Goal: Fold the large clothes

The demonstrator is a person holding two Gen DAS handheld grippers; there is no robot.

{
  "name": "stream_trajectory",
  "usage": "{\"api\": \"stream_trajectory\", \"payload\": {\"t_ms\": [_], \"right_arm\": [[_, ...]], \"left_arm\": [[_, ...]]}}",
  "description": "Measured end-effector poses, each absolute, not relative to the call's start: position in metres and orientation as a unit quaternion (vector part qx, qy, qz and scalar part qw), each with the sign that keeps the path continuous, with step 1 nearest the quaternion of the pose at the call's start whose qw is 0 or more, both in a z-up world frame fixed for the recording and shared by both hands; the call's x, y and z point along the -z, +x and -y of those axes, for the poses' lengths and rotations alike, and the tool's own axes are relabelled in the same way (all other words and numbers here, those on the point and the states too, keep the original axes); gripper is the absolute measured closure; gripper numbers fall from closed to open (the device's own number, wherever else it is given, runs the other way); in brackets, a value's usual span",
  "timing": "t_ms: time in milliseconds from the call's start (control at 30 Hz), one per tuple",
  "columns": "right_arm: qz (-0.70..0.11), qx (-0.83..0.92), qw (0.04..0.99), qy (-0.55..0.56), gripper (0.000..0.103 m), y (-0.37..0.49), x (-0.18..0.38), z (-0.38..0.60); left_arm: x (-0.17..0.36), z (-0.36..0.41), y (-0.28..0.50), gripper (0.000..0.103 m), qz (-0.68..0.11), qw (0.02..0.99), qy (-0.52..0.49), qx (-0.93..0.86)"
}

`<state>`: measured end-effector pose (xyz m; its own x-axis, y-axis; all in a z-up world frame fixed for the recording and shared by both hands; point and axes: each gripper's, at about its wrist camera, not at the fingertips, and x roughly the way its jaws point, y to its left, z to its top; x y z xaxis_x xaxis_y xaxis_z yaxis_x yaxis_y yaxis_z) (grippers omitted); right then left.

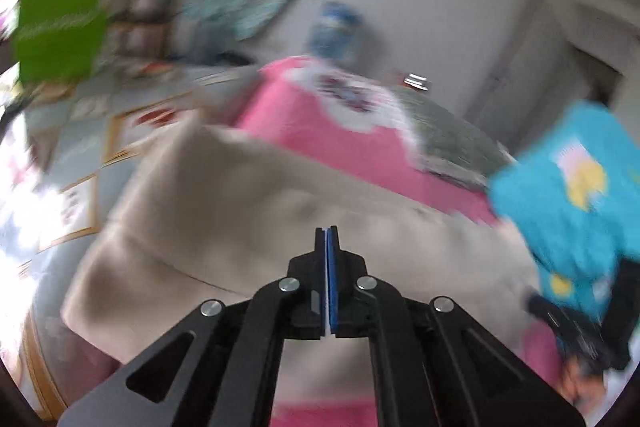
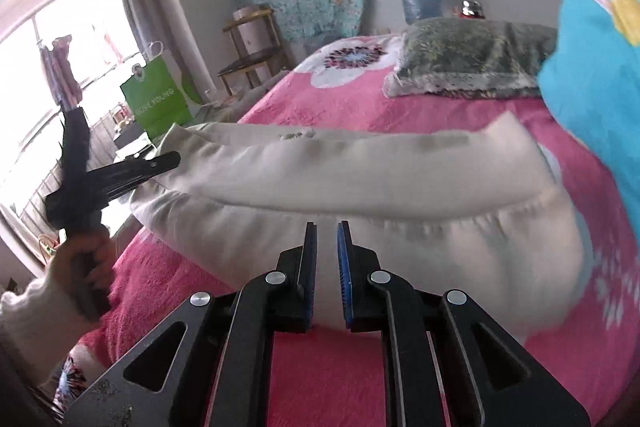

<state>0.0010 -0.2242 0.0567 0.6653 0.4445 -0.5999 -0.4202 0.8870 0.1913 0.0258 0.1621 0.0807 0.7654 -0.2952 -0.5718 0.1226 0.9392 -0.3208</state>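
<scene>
Right wrist view, left to right.

Left tongs (image 2: 170,159): far left of frame, held by a hand (image 2: 86,259) in a white sleeve; tips lie at the left end of the cream garment; from this view, whether they pinch the cloth cannot be told.

Green paper bag (image 2: 158,99): upper left, standing on the floor beside the bed.

Wooden shelf (image 2: 252,47): upper centre-left, against the wall.

Cream garment (image 2: 360,187): centre of frame, lying across the pink bedspread (image 2: 360,107), a long sleeve folded over its upper part.

Right tongs (image 2: 327,227): bottom centre, spread with a small gap between the blue pads, above the near edge of the garment, gripping nothing.

Patterned pillow (image 2: 472,55): upper right, on the bed.

Turquoise cloth (image 2: 592,67): right edge, printed with yellow and pink figures.

Left wrist view, heavily motion-blurred, left to right.

Green paper bag (image 1: 60,23): upper left.

Cream garment (image 1: 240,219): centre, on the pink bedspread (image 1: 288,107).

Left tongs (image 1: 327,229): bottom centre, pads pressed together with nothing seen between them.

Turquoise cloth (image 1: 568,195): right side, with the dark right tongs (image 1: 572,323) below it, state unreadable here.
</scene>
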Motion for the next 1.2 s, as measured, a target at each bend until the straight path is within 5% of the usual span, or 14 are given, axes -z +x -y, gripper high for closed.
{"api": "stream_trajectory", "payload": {"t_ms": [200, 267, 400, 500, 667, 800, 900, 1067, 1200], "right_arm": [[-0.380, -0.249, 0.887, 0.080, 0.092, 0.023, -0.021, 0.249], [-0.393, -0.223, 0.883, 0.129, 0.103, 0.025, -0.018, 0.275], [-0.392, -0.145, 0.902, 0.113, 0.102, 0.007, -0.026, 0.300], [-0.367, -0.163, 0.913, 0.065, 0.088, -0.034, -0.037, 0.278], [-0.391, -0.218, 0.894, -0.028, 0.067, -0.080, -0.010, 0.237], [-0.373, -0.217, 0.898, -0.083, 0.056, -0.081, 0.008, 0.222], [-0.372, -0.204, 0.903, -0.065, 0.036, -0.070, 0.011, 0.229], [-0.384, -0.208, 0.899, -0.026, 0.013, -0.052, 0.011, 0.240], [-0.384, -0.209, 0.899, -0.020, 0.010, -0.055, 0.012, 0.242]], "left_arm": [[-0.045, -0.099, 0.033, 0.097, -0.377, 0.906, -0.061, 0.185], [-0.036, -0.121, 0.043, 0.100, -0.380, 0.898, -0.126, 0.183], [-0.052, -0.124, 0.034, 0.100, -0.381, 0.903, -0.152, 0.126], [-0.067, -0.098, -0.001, 0.096, -0.357, 0.920, -0.109, 0.118], [-0.050, -0.048, -0.055, 0.066, -0.391, 0.905, -0.007, 0.170], [-0.021, -0.046, -0.046, 0.061, -0.420, 0.895, -0.001, 0.149], [-0.019, -0.036, -0.023, 0.024, -0.413, 0.897, -0.009, 0.154], [-0.018, -0.027, -0.016, 0.019, -0.412, 0.902, 0.012, 0.129], [-0.019, -0.029, -0.017, 0.019, -0.409, 0.903, 0.011, 0.130]]}}
